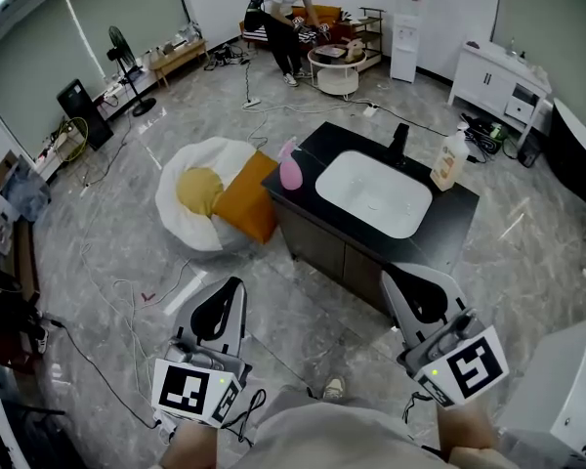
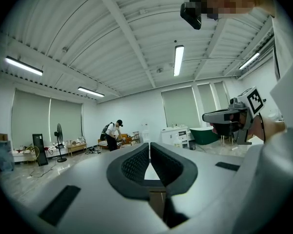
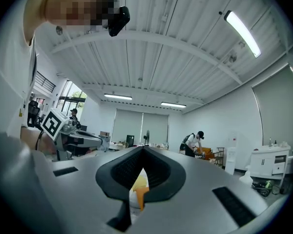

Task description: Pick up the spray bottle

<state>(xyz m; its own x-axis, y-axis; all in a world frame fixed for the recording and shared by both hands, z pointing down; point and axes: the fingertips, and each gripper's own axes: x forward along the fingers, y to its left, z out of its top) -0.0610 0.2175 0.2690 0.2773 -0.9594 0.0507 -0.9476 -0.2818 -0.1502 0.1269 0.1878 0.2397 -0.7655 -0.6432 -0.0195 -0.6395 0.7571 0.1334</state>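
A pink spray bottle (image 1: 290,167) stands on the left corner of a black counter (image 1: 459,213) with a white sink (image 1: 374,193). A cream bottle with an orange label (image 1: 450,160) stands at the counter's right end. Both grippers hang level over the floor, well short of the counter. My left gripper (image 1: 234,283) (image 2: 149,145) is shut and holds nothing. Its neighbour, my right gripper (image 1: 388,272) (image 3: 142,148), also has its jaw tips together and is empty. The spray bottle does not show in either gripper view.
A black faucet (image 1: 399,143) rises behind the sink. A white and yellow beanbag (image 1: 203,198) with an orange cushion (image 1: 248,196) lies left of the counter. Cables run across the grey floor. A person (image 1: 281,22) bends over a table far back.
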